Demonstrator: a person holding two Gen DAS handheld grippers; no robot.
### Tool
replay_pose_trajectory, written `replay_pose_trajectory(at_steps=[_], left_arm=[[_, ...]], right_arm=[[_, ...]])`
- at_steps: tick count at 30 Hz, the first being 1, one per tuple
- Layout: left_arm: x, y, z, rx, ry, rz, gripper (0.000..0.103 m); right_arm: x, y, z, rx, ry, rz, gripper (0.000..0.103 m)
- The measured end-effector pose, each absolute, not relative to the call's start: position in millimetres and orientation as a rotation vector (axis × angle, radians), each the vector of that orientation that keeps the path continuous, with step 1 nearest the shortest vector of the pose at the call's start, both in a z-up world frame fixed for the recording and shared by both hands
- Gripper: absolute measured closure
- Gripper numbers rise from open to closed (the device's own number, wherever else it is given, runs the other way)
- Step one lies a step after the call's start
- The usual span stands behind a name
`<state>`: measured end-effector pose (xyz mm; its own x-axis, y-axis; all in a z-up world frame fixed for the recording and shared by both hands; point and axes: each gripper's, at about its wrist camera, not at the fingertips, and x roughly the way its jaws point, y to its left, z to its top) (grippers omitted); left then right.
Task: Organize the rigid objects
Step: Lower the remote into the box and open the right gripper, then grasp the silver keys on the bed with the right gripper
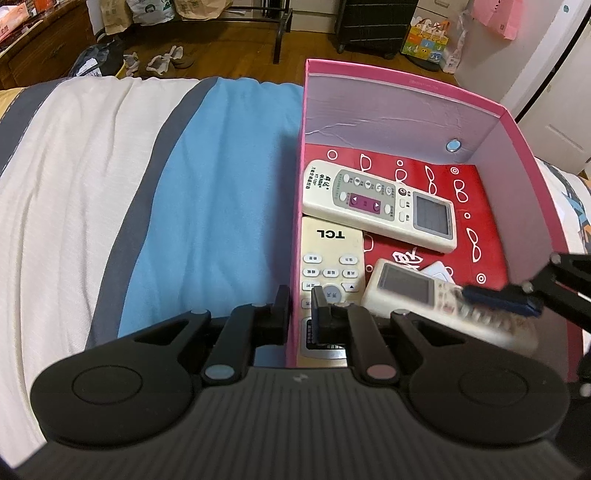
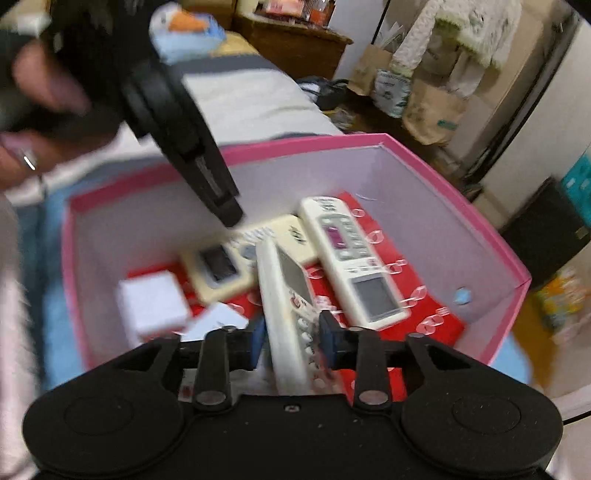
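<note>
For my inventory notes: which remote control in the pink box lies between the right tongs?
The slim white remote with the small grey screen; the other two lie farther away.

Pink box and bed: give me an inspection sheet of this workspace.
Surface: striped white, grey and blue bedspread.
Job's things: pink cardboard box holding a cream TCL remote, a white remote with purple panel, a small white carton.
Clutter: nothing seen.
Grippers: left gripper shut on the box's wall; right gripper straddles a third white remote, grip unclear.
Cables: nothing seen.
Surroundings: wooden floor, paper bags.
</note>
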<state>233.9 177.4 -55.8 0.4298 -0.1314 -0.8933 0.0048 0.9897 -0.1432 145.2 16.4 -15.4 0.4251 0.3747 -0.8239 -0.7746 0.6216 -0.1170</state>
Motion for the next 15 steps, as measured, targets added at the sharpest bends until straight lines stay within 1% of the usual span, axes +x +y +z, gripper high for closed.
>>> replay_pose_trajectory(at_steps=[3,10,15], left_arm=[[234.2,178.1,-56.1,-0.13,1.126,-0.086,0.093],[235.1,176.6,-56.4,-0.125,1.129,-0.082,0.093],[235.3,174.1,-55.8,-0.116,1.133,-0.075,0.093]], right_arm=[[145.0,-6.0,2.5,-0.401,0.863,0.791,0.062],[146.2,-92.4,54.8,-0.098,0.894,0.716,0.061],[145.7,-162.3,63.6,0.106,0.962,0.617,0.059]])
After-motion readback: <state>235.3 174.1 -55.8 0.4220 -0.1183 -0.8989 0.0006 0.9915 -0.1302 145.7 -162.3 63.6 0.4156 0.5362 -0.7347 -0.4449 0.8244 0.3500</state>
